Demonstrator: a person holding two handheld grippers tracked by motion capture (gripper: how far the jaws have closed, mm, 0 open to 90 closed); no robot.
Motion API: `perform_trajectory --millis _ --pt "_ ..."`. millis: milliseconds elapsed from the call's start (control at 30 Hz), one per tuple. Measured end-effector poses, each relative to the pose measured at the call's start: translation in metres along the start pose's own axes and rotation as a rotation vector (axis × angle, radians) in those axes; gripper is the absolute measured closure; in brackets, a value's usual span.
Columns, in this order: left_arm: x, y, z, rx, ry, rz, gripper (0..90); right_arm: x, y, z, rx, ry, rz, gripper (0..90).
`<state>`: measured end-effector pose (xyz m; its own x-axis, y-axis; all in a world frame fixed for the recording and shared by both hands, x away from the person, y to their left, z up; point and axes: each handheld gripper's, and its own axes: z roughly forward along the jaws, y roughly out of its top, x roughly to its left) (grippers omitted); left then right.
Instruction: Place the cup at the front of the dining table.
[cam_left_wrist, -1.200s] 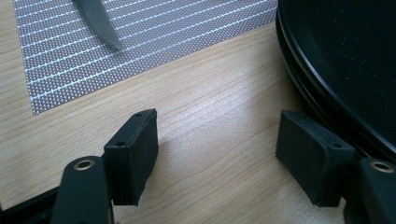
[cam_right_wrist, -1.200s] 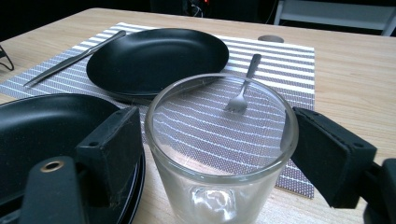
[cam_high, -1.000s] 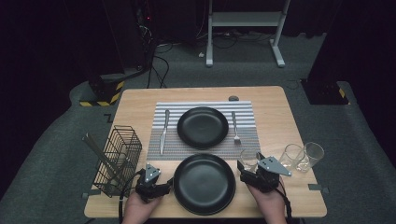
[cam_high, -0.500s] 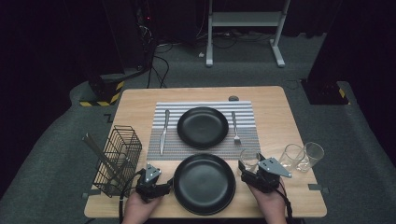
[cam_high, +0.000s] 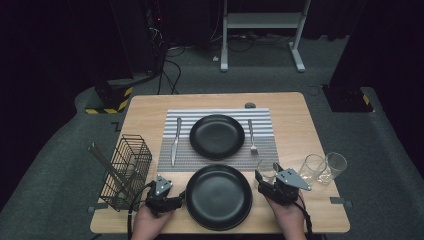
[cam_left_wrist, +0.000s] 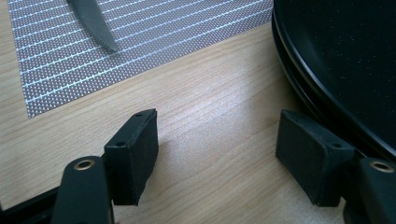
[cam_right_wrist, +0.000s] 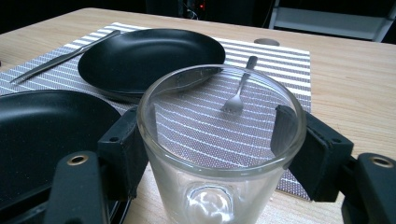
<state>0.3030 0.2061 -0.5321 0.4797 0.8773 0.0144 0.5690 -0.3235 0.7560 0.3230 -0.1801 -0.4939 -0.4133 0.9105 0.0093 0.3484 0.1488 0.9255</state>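
A clear drinking glass (cam_right_wrist: 219, 186) stands upright between the jaws of my right gripper (cam_right_wrist: 215, 144), both pads against its wall just under the rim; the jaws have just been closing on it. In the high view that glass (cam_high: 267, 170) sits right of the near black plate (cam_high: 219, 197), with the right gripper (cam_high: 263, 181) behind it. My left gripper (cam_high: 181, 200) lies at the plate's left rim. It is open, with bare wood between its pads (cam_left_wrist: 135, 154), and its right jaw sits beside the plate's edge (cam_left_wrist: 345, 70).
A second black plate (cam_high: 217, 136) rests on the striped placemat (cam_high: 220, 160), knife (cam_high: 175, 140) on its left, fork (cam_high: 251, 136) on its right. Two more glasses (cam_high: 312, 167) (cam_high: 335, 165) stand at the right. A black wire basket (cam_high: 127, 170) stands at the left edge.
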Motion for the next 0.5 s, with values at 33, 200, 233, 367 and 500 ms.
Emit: perform_trajectory --millis 33,200,233,367,500 --pt "0.0 0.0 0.0 0.0 0.0 0.0 30.0 -0.0001 -0.0002 -0.0001 -0.002 0.001 0.0 28.4" --pt "-0.0001 -0.0001 -0.0001 -0.001 0.0 -0.001 30.1 0.0013 -0.0009 -0.0004 -0.002 -0.009 0.005 28.6" --pt "-0.0001 -0.0001 -0.0001 0.0 0.0 -0.001 30.1 0.0013 -0.0009 -0.0004 -0.002 -0.009 0.005 28.6" --pt "0.0 -0.0002 -0.0003 0.0 -0.001 0.0 30.0 0.003 -0.0005 -0.0003 0.0 -0.026 0.007 28.7" --pt "-0.0001 -0.0004 -0.0004 0.0 -0.001 -0.002 30.1 0.0019 -0.0004 -0.0006 0.003 -0.015 0.005 28.7"
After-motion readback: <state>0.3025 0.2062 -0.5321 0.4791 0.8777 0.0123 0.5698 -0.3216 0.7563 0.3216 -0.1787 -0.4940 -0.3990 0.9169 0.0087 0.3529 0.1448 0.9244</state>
